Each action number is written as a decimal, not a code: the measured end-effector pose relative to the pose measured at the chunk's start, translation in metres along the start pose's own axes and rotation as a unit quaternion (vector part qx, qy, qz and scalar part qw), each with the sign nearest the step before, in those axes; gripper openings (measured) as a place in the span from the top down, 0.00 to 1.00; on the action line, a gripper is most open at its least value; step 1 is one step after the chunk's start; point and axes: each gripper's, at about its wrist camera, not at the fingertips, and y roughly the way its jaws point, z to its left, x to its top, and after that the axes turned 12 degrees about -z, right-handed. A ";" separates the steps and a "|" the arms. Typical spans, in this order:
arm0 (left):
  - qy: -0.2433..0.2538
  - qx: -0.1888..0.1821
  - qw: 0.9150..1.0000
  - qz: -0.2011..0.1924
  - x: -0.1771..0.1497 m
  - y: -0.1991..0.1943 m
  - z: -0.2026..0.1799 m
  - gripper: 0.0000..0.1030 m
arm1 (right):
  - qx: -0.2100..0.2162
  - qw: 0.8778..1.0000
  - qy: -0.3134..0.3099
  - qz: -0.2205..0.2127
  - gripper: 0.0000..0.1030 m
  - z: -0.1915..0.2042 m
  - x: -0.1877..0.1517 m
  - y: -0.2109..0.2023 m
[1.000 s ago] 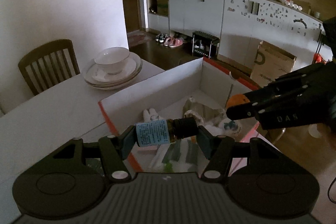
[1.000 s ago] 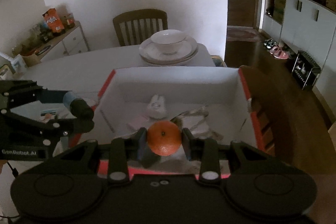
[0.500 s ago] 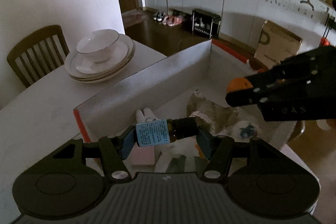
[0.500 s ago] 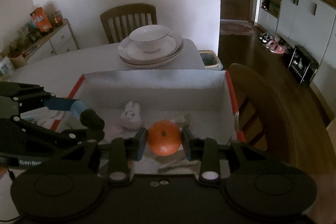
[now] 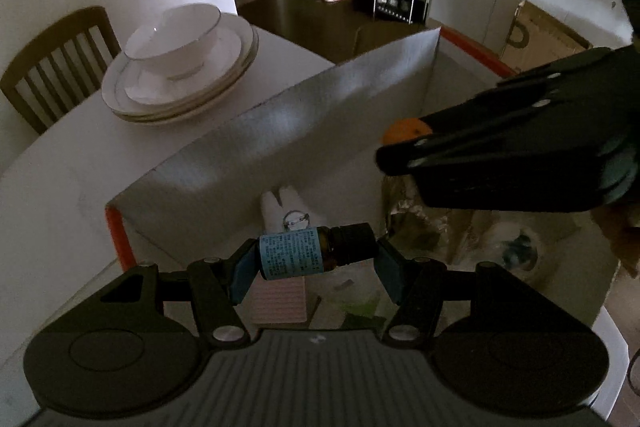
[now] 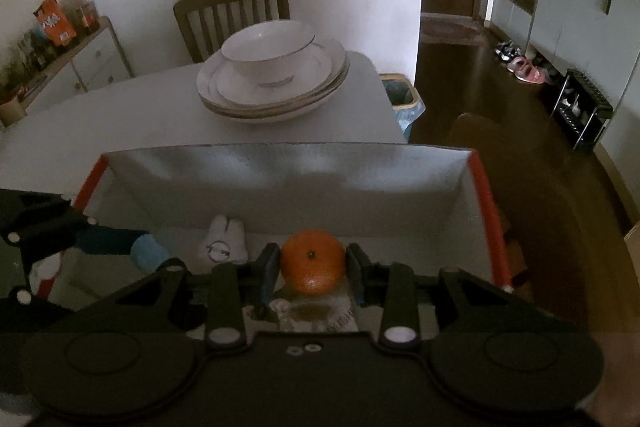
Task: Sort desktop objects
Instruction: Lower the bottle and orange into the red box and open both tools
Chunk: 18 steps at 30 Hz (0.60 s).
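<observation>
My left gripper (image 5: 316, 257) is shut on a small brown bottle (image 5: 308, 253) with a blue label, held sideways over the open white box (image 5: 280, 131) with red edges. My right gripper (image 6: 313, 267) is shut on an orange (image 6: 313, 261) and holds it inside the same box (image 6: 280, 167). The orange (image 5: 404, 129) and the right gripper also show in the left wrist view, above the box's right part. The left gripper with the bottle's blue label (image 6: 146, 253) shows at the left of the right wrist view.
In the box lie a white rabbit toy (image 5: 282, 211), a pink notepad (image 5: 280, 301), crumpled wrappers (image 5: 424, 227) and a white toy (image 6: 224, 239). A bowl on stacked plates (image 6: 272, 79) stands behind the box. A wooden chair (image 6: 232, 15) is at the table's far side.
Both grippers have moved forward and down over the box with their objects still held. The box's inside now fills more of both views.
</observation>
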 end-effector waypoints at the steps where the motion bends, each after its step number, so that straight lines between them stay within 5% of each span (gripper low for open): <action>1: 0.003 -0.001 1.000 0.004 0.000 0.003 0.000 0.40 | 0.000 1.000 0.000 0.005 0.66 0.001 0.000 0.004; 18: -0.006 -0.016 0.998 0.062 -0.006 0.025 0.006 0.41 | 0.019 0.998 0.026 0.061 0.63 -0.004 -0.003 0.028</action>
